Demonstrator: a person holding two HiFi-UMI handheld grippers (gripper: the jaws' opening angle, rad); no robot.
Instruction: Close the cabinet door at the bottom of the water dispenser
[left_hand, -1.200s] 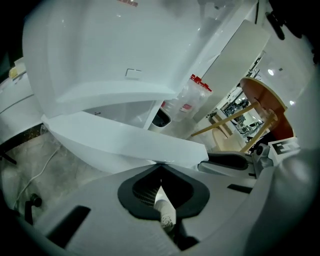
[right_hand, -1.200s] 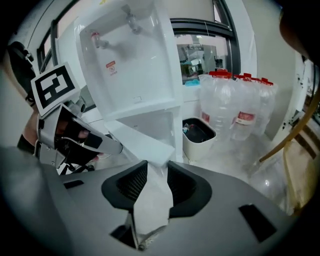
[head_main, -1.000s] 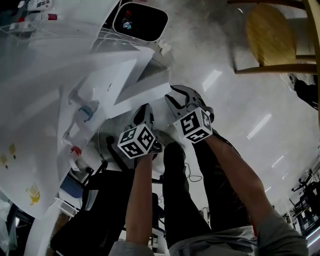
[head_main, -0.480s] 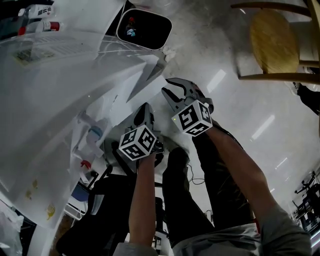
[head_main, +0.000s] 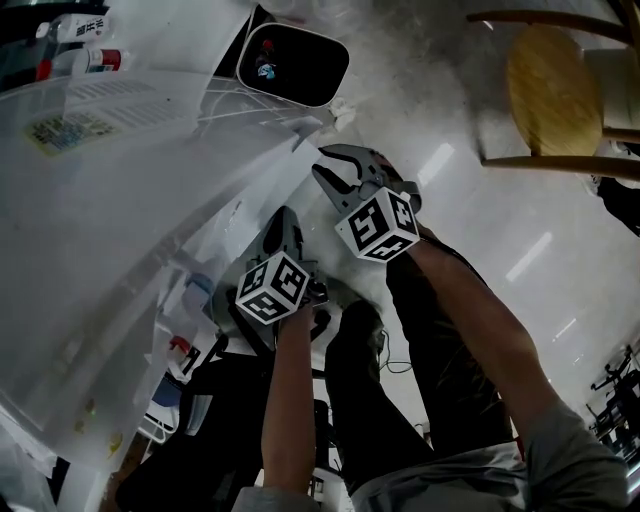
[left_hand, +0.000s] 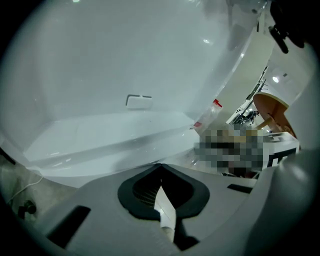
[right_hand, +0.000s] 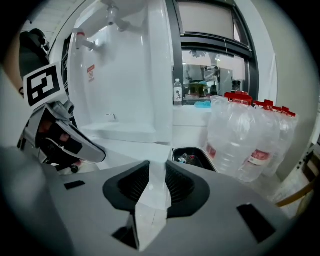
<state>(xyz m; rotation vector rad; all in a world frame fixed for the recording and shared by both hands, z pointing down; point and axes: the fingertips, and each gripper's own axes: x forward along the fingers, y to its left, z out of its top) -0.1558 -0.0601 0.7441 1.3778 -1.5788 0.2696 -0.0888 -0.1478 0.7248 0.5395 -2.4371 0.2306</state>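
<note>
Head view: the cabinet door (head_main: 255, 180) sits low on the white water dispenser (head_main: 110, 230), just left of the right gripper (head_main: 330, 172). It is a glossy panel, probably light, stiff and slippery, best nudged near its free edge. Left gripper view: the left gripper (left_hand: 160, 167) is closed, empty. Right gripper view: jaws half apart, closing, nothing between them.

White cabinet door (right_hand: 131, 149) at water dispenser (right_hand: 125, 75) base.

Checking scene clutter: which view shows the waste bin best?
Head view: the waste bin is seen from above, whole opening visible. The right gripper view shows the waste bin small and partly cut off. The left gripper view doesn't show it.
</note>
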